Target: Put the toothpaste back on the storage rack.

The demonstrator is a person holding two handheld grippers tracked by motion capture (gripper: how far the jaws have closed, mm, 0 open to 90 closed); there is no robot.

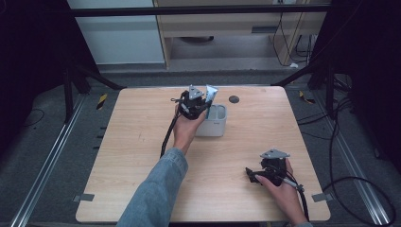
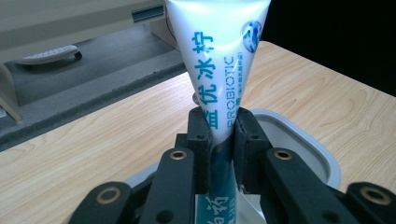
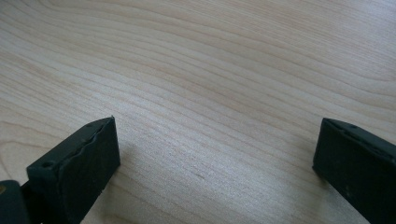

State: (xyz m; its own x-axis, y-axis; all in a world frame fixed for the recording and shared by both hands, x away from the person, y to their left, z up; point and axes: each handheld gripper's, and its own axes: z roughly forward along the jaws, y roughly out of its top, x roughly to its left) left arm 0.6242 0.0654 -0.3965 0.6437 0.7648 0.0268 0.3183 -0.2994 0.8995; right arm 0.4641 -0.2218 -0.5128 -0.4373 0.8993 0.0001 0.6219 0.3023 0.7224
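Note:
A white squeeze tube [image 2: 219, 56] with blue lettering stands upright, its wide flat end up. My left gripper [image 2: 222, 128] is shut on the tube's narrower lower part. The tube's bottom end hangs over a white rectangular container [image 2: 308, 140]. In the high view the left gripper [image 1: 203, 100] holds the tube [image 1: 211, 92] above the container [image 1: 213, 124] at the table's far middle. My right gripper [image 1: 249, 174] rests near the front right of the table, pointing left. Its jaws stand wide apart over bare wood [image 3: 215, 158] with nothing between them.
A light wooden table [image 1: 142, 142] carries everything. A small dark round disc [image 1: 233, 99] sits near the far edge, right of the container. Black frame legs and cables lie on the grey floor around the table. A person's sleeve [image 1: 156, 189] reaches in from the front.

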